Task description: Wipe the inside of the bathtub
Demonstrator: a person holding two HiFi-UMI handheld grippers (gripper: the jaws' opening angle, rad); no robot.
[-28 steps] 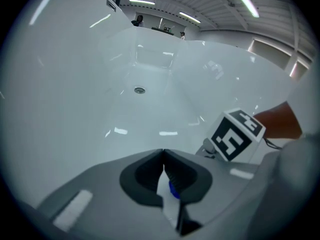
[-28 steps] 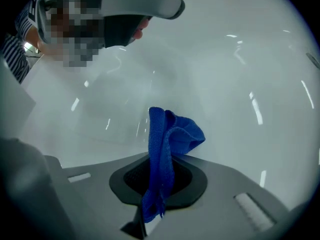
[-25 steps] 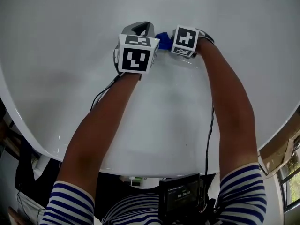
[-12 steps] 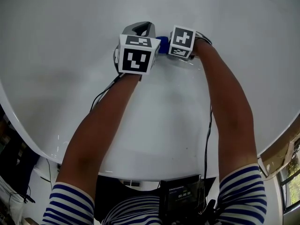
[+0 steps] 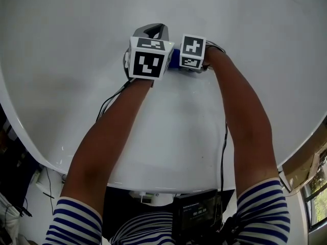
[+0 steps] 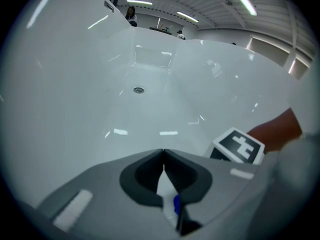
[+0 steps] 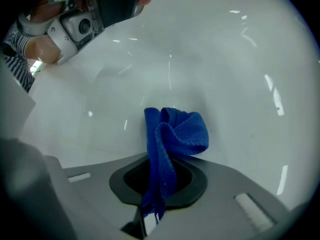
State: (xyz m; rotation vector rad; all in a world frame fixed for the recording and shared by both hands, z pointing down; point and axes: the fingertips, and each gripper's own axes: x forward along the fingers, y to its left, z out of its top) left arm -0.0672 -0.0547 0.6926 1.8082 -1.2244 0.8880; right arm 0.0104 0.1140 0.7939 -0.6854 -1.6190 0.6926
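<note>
- Here, nearest, both arms [image 5: 115, 137] reach down into the tub [image 5: 61, 86], with the grippers side by side.
- The right gripper [image 7: 159, 179] is clamped on the cloth [image 7: 175, 129], a blue, nubby, folded wad close to the glossy white wall, likely so its soft face does the wiping.
- The left gripper [image 6: 163, 156] has its jaws together on nothing, probably just steadying.
- Far off, the round drain [image 6: 138, 89] sits in the smooth, curved floor.

In the head view the blue cloth [image 5: 176, 60] is mostly hidden, the bathtub [image 5: 61, 45] cropped
</note>
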